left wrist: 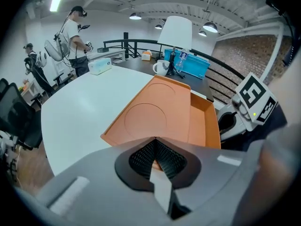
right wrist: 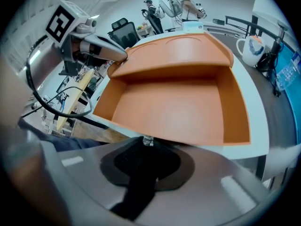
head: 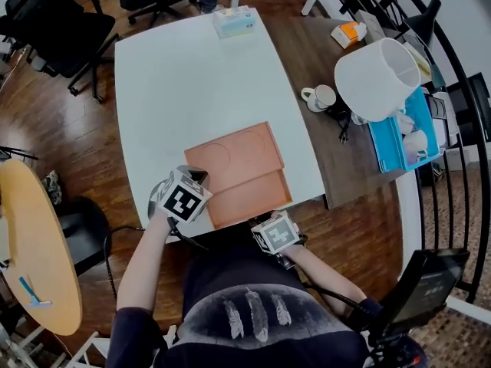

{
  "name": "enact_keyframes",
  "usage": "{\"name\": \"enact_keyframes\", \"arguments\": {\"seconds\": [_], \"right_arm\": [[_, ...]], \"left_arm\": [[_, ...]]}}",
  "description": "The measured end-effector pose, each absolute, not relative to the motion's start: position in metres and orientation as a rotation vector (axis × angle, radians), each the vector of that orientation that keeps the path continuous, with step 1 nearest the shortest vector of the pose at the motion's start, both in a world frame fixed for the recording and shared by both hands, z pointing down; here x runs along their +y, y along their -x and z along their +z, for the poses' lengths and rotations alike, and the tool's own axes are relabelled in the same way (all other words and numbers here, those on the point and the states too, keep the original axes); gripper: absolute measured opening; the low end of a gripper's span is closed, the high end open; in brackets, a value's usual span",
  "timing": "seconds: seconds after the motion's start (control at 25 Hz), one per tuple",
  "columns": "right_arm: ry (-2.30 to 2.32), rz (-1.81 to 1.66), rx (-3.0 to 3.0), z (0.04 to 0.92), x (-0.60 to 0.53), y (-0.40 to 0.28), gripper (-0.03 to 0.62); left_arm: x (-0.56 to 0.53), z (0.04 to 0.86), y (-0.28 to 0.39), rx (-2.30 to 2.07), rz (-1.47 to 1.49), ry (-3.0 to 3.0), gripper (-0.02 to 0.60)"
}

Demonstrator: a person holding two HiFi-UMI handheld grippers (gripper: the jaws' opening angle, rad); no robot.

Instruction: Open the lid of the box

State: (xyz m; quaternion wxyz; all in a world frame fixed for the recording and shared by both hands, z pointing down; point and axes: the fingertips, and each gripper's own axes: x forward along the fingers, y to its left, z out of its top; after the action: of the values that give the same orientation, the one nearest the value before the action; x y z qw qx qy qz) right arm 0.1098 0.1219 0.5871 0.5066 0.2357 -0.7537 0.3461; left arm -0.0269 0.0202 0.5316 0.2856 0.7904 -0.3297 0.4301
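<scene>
Looking in, I saw the box (head: pixel 249 198) open, floor bare, lid (head: pixel 234 153) folded back; left gripper (left wrist: pixel 154 141) pinched the lid's corner; right gripper (right wrist: pixel 147 139) seemingly clamped the near wall, tips hidden.

A white desk (head: pixel 192 75) stands on a dark wood plank floor (head: pixel 69 129), butted against a brown wooden table (head: pixel 307 52) that carries a white lampshade (head: pixel 376 79), a mug (head: pixel 320 96) and a blue bin (head: pixel 399 144). A black railing (head: pixel 453 129) curves round the right side. Black office chairs (head: pixel 54 21) sit to the left, near a round yellow table (head: pixel 38 244). Overhead hang dome lamps (left wrist: pixel 135 16), and a brick wall (left wrist: pixel 244 55) rises beyond the railing.
</scene>
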Motion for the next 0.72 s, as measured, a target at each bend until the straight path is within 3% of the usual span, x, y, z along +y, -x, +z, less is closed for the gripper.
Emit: {"name": "enact_keyframes", "arguments": {"seconds": [0.72], "right_arm": [[-0.649,0.925,-1.777,0.5873,0.1232,-0.1143,0.066]], "left_arm": [[0.0171,0.534,0.025,-0.871,1.142,-2.087,0.017]]}}
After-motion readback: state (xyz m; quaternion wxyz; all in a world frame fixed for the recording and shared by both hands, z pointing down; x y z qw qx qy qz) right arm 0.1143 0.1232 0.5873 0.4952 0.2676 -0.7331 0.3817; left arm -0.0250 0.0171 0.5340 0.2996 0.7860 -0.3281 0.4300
